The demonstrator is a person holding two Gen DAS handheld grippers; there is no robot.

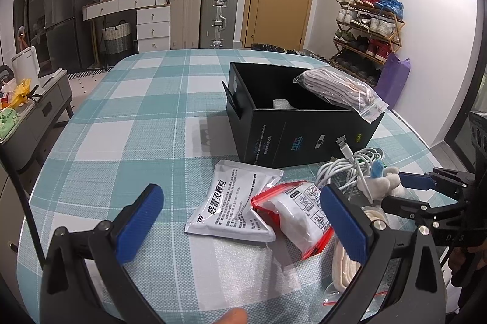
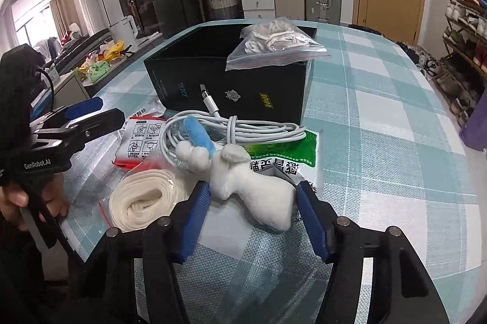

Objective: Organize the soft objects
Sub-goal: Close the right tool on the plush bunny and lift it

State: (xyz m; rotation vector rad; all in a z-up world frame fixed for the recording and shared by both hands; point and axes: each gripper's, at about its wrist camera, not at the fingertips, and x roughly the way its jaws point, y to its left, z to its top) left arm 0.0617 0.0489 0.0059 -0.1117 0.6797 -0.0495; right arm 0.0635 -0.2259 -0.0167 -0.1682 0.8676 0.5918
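Plush toy (image 2: 243, 181) lengthwise between right tongs (image 2: 252, 220)

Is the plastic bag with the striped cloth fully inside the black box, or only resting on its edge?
Only resting on its edge. The bag lies across the corner rim of the open black box, and its zip end hangs outside.

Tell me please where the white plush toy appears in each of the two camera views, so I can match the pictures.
Left wrist view: the white plush toy is at the right, beside the white cable, just beyond the right claw.
Right wrist view: the toy lies at the lower centre, between the open fingers of the right claw.
Shared landmark: the black box behind it, with a zip bag resting on its rim.
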